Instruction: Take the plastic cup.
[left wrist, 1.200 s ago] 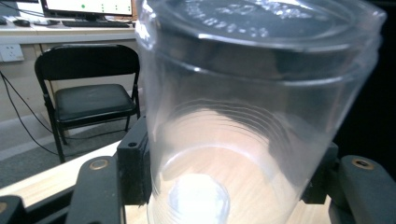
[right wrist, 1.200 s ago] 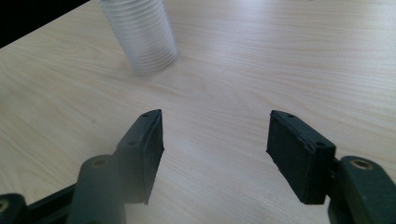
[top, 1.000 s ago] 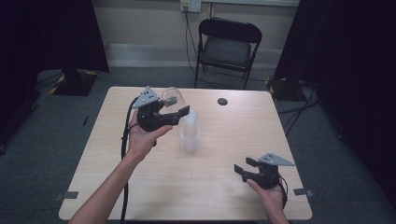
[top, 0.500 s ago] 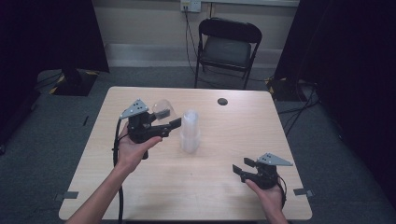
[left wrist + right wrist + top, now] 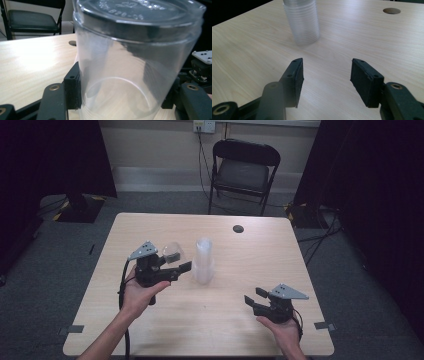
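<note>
The left gripper (image 5: 181, 260) has been closing and squeezes 1 clear cup (image 5: 130, 65), just left of the stack of cups (image 5: 204, 261). The cup may hang just above the table (image 5: 150, 227). The right gripper (image 5: 253, 296), well right of the stack, has narrowed a little and stands wide, holding nothing.

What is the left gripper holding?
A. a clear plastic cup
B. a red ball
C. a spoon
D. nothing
A: in the left gripper view the black fingers press both sides of a clear plastic cup, and the high view shows the left gripper shut on it.
</note>
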